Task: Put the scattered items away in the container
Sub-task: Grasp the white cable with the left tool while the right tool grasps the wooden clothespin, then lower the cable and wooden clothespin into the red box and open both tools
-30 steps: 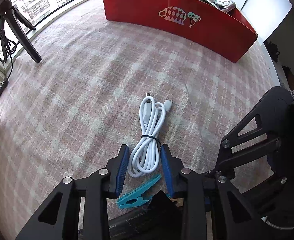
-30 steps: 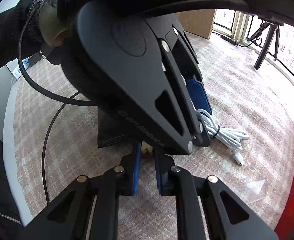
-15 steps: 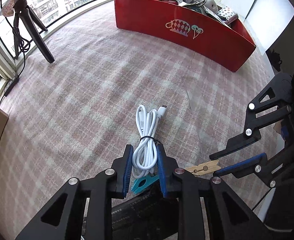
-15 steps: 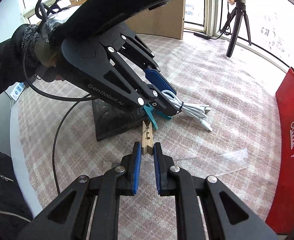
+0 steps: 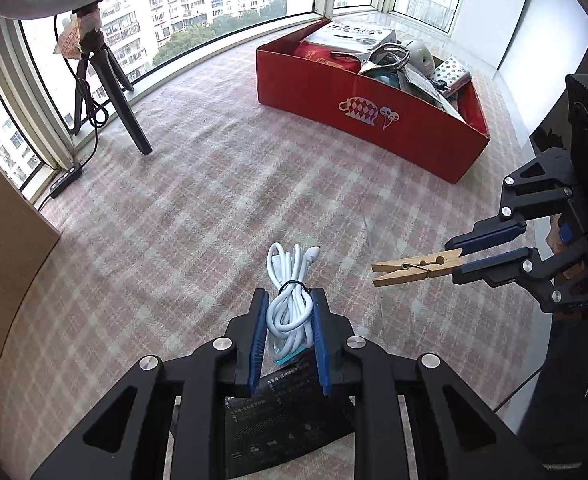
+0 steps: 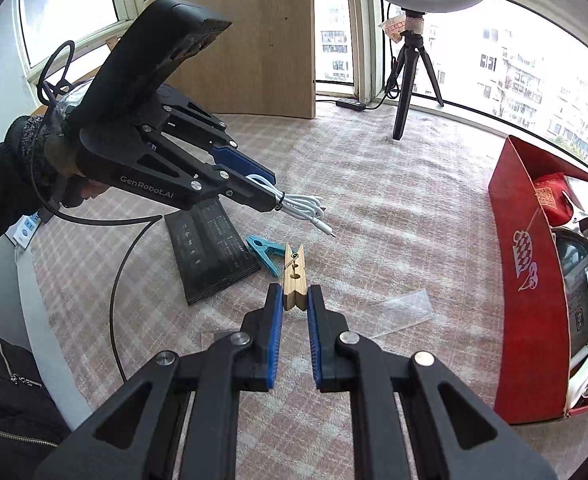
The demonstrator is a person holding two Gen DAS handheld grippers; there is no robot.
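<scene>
Your left tool [image 5: 287, 312] is pinching the bundled white charging cable [image 5: 289, 292], its blue pads pressed against the coil on either side – the tied bundle is lifted clear of the pink checked carpet [image 5: 213, 208], with its plug end sticking out past the fingertips. In the right wrist view you can see that same cable [image 6: 300, 204] hanging out of the left tool [image 6: 269, 196], above the floor.

Your right tool [image 6: 295, 300] is clamped on the tail end of a wooden clothespin [image 6: 294, 276], which points forward from between the pads. From the left wrist view the clothespin [image 5: 418, 266] is held roughly level in the right tool [image 5: 456, 260], off the carpet and well apart from the cable.

Left on the carpet – a flat black packet with white print [image 6: 209, 248] and, touching its edge, a turquoise plastic clip [image 6: 263, 252]. A clear plastic strip [image 6: 398, 312] lies flat nearer the red cardboard box [image 5: 374, 120].

That box sits well ahead of both tools, by the window, already crowded with a book, scissors and other small goods. A black tripod [image 5: 109, 92] stands at the window side.
</scene>
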